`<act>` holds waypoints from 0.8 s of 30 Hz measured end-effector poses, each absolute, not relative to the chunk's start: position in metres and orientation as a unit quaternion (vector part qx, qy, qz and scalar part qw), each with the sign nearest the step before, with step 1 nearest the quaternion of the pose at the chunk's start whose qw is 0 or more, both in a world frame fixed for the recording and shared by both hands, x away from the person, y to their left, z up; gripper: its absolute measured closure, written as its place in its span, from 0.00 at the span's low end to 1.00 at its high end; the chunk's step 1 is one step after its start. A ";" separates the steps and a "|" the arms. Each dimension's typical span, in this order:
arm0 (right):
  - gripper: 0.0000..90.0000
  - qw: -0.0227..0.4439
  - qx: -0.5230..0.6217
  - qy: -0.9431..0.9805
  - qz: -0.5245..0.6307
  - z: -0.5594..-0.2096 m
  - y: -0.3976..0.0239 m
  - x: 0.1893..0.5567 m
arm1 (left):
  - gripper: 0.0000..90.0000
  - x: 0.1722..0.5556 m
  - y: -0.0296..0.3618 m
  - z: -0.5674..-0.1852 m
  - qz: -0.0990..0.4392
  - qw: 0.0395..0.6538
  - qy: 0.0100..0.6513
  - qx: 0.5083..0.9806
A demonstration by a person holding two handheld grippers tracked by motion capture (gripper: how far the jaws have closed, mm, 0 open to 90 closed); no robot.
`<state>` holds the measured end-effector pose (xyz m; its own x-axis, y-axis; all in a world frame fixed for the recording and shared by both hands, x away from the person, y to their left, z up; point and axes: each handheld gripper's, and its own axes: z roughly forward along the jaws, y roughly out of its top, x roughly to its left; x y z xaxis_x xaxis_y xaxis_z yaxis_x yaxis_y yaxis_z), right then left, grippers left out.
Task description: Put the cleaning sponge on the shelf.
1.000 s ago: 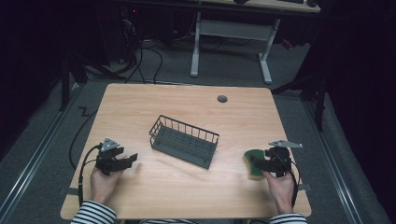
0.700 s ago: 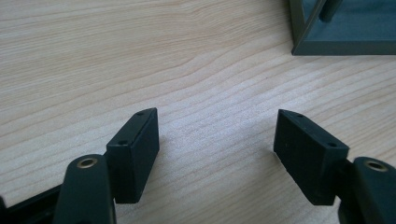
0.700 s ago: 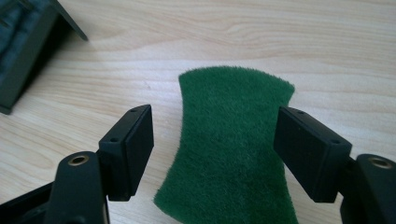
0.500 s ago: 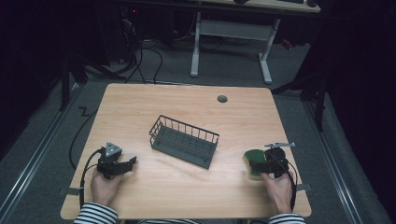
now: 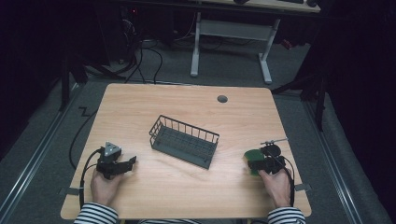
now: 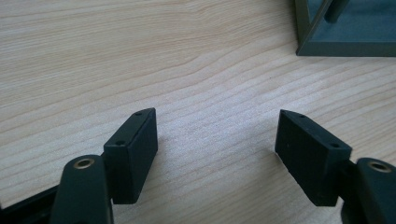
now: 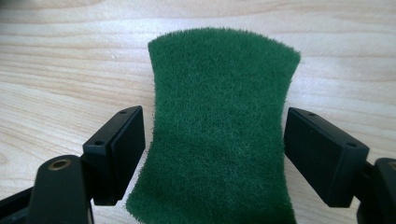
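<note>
A dark green scouring sponge [image 7: 219,93] lies flat on the wooden table [image 5: 187,196] near its right front edge [image 5: 251,157]. My right gripper [image 7: 212,140] straddles it. Its jaws have just been opening, and the pads stand off the sponge's sides by a thin gap. The right gripper [image 5: 256,164] also shows in the high view, held by a hand at the table's near right. My left gripper [image 6: 217,135] is open over bare wood with nothing between its pads. It rests near the front left [image 5: 130,163].
A dark wire basket [image 5: 184,140] stands askew in the middle of the table; its corner [image 6: 345,46] lies ahead of the left gripper. A round cable hole [image 5: 222,98] sits near the far edge. Cables trail off both sides.
The right hand has sunk a little toward the table with the sponge between its jaws. The left hand has kept still.
</note>
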<state>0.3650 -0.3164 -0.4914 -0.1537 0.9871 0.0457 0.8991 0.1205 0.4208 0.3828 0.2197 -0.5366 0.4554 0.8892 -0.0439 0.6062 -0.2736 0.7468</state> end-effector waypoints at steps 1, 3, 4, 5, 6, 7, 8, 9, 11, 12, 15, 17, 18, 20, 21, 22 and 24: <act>0.24 0.122 0.639 0.738 0.177 -0.492 -0.317 0.366 | 0.34 0.383 0.220 -0.537 0.196 0.361 0.484 0.773; 0.26 0.116 0.642 0.737 0.176 -0.494 -0.317 0.366 | 0.34 0.383 0.220 -0.537 0.195 0.362 0.485 0.771; 0.27 0.114 0.642 0.738 0.176 -0.495 -0.317 0.367 | 0.34 0.383 0.220 -0.537 0.195 0.362 0.486 0.771; 0.29 0.113 0.641 0.739 0.177 -0.496 -0.317 0.367 | 0.34 0.383 0.220 -0.537 0.195 0.362 0.486 0.771; 0.29 0.112 0.640 0.739 0.177 -0.496 -0.317 0.367 | 0.34 0.383 0.220 -0.537 0.195 0.362 0.487 0.771; 0.30 0.112 0.642 0.738 0.176 -0.497 -0.316 0.368 | 0.34 0.383 0.220 -0.537 0.195 0.363 0.487 0.770; 0.30 0.112 0.644 0.736 0.176 -0.497 -0.317 0.368 | 0.34 0.383 0.220 -0.537 0.195 0.363 0.487 0.770; 0.31 0.111 0.645 0.735 0.176 -0.496 -0.317 0.368 | 0.34 0.383 0.220 -0.537 0.195 0.363 0.487 0.770; 0.31 0.108 0.645 0.736 0.176 -0.495 -0.317 0.368 | 0.33 0.383 0.220 -0.537 0.195 0.362 0.487 0.771; 0.32 0.106 0.644 0.736 0.179 -0.495 -0.317 0.368 | 0.33 0.383 0.220 -0.537 0.195 0.362 0.486 0.771; 0.32 0.109 0.646 0.733 0.185 -0.494 -0.319 0.367 | 0.32 0.383 0.220 -0.537 0.196 0.361 0.486 0.772; 0.32 0.112 0.647 0.730 0.189 -0.493 -0.320 0.366 | 0.32 0.383 0.219 -0.537 0.197 0.360 0.485 0.773; 0.32 0.111 0.648 0.728 0.196 -0.493 -0.321 0.365 | 0.32 0.383 0.219 -0.537 0.197 0.359 0.485 0.773; 0.32 0.111 0.647 0.727 0.199 -0.491 -0.321 0.363 | 0.32 0.383 0.219 -0.537 0.197 0.358 0.484 0.773; 0.32 0.112 0.646 0.728 0.202 -0.490 -0.321 0.363 | 0.32 0.383 0.219 -0.537 0.198 0.358 0.484 0.774; 0.32 0.113 0.645 0.727 0.206 -0.488 -0.321 0.362 | 0.32 0.383 0.219 -0.537 0.197 0.358 0.483 0.774; 0.32 0.116 0.643 0.726 0.215 -0.483 -0.321 0.361 | 0.32 0.383 0.219 -0.537 0.198 0.358 0.483 0.774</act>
<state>0.3607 -0.3206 -0.4832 -0.1462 0.9834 0.1072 0.8833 0.0810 0.4617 0.3828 0.2185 -0.5368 0.4538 0.8902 -0.0394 0.6062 -0.2760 0.7458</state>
